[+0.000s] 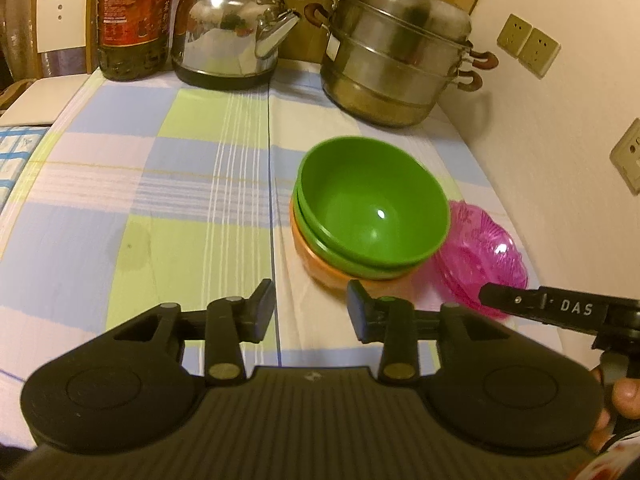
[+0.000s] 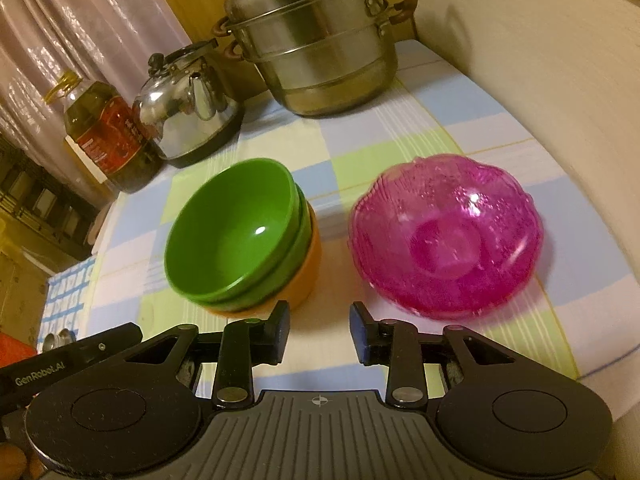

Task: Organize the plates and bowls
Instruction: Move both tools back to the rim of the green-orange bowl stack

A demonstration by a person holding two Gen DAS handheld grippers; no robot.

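Checked cloth covers the worktop [image 2: 472,120], with the stacked bowls [image 2: 240,236] mid-surface and a pink dish [image 2: 446,236] just beside them, toward the right edge (wall side). Both my left gripper [image 1: 311,308] and right gripper [image 2: 319,332] hover empty, jaws apart.

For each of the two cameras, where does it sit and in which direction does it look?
Left wrist: sits on the left gripper, jaws open, looking across the checked cloth at the stacked bowls; the right gripper and some fingers show at right.
Right wrist: sits on the right gripper, jaws open, facing between stacked bowls and pink dish.
Shared: bowls, dish, kettle, steamer pot.
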